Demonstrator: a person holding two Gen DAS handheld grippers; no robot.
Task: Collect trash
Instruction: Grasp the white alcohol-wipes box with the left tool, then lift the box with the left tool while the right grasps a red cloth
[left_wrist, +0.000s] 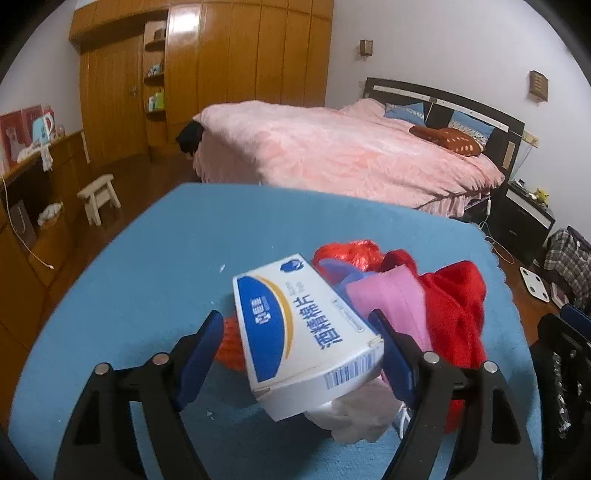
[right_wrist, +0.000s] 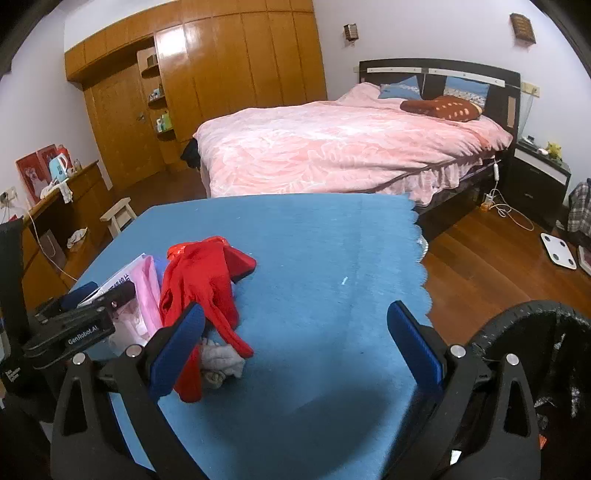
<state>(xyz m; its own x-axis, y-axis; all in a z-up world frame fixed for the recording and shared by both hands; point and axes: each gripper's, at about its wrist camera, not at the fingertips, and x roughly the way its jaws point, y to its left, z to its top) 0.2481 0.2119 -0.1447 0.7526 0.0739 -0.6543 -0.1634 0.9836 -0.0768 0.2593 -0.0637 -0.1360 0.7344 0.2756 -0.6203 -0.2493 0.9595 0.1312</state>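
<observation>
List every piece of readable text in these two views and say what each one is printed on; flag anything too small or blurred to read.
"酒精棉片": in large blue characters on the white and blue box between the left gripper's fingers.
"GenRobot.AI": in white on the black body of the left gripper, as the right wrist view shows it.
Too small or blurred: the box's small grey print, its blue logo characters and the digits at its barcode; the red posters on the desk.

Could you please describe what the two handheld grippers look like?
Both match: the left gripper and right gripper have black angular plastic frames, blue pads inside the fingers, and round silver pivot bolts. White "GenRobot.AI" lettering marks the left gripper's side.
</observation>
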